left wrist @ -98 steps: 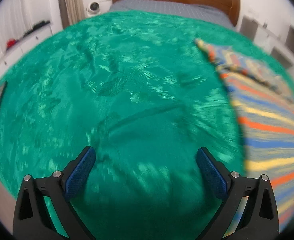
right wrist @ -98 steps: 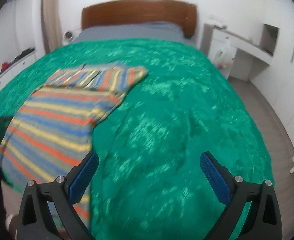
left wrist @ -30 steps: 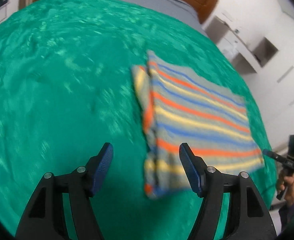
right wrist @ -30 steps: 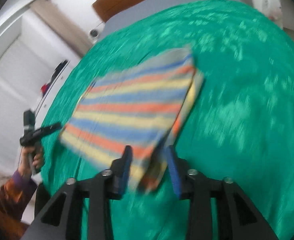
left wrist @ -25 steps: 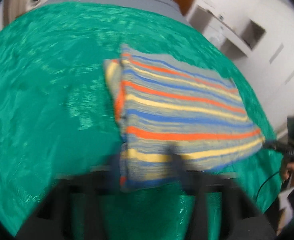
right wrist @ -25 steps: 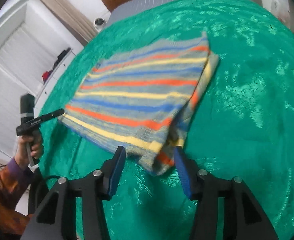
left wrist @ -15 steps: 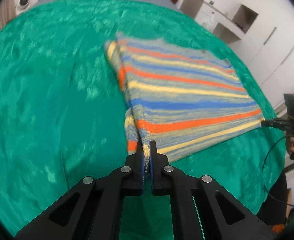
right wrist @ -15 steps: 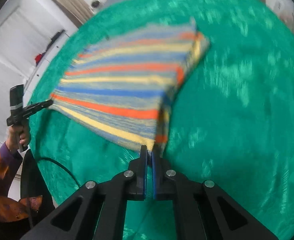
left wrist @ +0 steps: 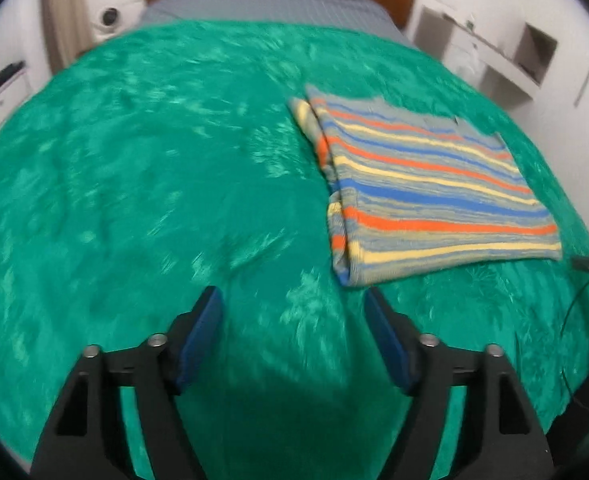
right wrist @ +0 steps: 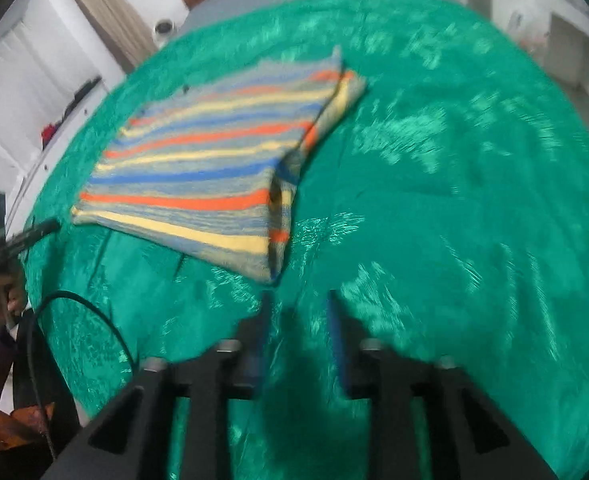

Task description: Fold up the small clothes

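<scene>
We've got left gripper spread wide, holding nothing. Right gripper partly apart, blurry, also empty. Striped shirt folded flat on green bedspread, just ahead of both.

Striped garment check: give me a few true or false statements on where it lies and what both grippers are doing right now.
1. The striped garment lies folded on the green bedspread. True.
2. The left gripper is clamped on a corner of the garment. False: its jaws stand apart and empty, short of the nearest corner.
3. The right gripper holds nothing. True: though blurred, a gap shows between its fingers, over bare bedspread.
4. The garment hangs off the edge of the bed. False: it rests wholly on the bedspread.
5. The garment is a plain single colour. False: it has orange, yellow and blue stripes.
</scene>
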The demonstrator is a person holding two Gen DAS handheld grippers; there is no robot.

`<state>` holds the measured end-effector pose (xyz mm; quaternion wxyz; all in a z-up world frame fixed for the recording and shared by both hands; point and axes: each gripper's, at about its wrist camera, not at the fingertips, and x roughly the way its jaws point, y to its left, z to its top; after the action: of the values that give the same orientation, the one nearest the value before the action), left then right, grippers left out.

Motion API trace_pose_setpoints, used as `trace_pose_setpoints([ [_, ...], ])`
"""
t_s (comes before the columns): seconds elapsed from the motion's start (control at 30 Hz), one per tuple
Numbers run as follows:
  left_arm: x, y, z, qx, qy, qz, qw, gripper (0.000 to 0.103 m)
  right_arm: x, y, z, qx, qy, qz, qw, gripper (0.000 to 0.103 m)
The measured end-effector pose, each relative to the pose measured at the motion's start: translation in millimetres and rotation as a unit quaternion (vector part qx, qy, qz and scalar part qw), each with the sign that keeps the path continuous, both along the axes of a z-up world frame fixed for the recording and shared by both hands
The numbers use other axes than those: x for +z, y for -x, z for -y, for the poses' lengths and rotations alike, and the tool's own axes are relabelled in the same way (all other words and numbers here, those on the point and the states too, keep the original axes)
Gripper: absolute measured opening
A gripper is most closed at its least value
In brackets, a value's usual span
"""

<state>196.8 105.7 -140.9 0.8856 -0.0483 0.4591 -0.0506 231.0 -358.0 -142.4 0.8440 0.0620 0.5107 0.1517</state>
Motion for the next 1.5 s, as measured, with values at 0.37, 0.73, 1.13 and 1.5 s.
trace_pose_setpoints([
  [0.37,-49.8,80.0,19.8,0.069,-0.047,0.053,0.9951,0.098,-16.2,89.4,-55.6,-0.056,0.063,0.131,0.988,0.068],
  [0.73,-51.4,78.1,18.3,0.062,-0.038,0.047,0.9962,0.103,-43.3,100.7,-69.8,-0.064,0.097,0.15,0.982,0.084],
  [1.13,-54.6,80.6,23.1,0.062,-0.05,0.051,0.9956,0.103,-47.2,101.6,-72.5,-0.065,0.107,0.151,0.981,0.086],
  [1.5,-54.4,80.9,23.9,0.064,-0.054,0.051,0.9952,0.103,-48.0,101.5,-73.4,-0.065,0.111,0.151,0.98,0.088],
])
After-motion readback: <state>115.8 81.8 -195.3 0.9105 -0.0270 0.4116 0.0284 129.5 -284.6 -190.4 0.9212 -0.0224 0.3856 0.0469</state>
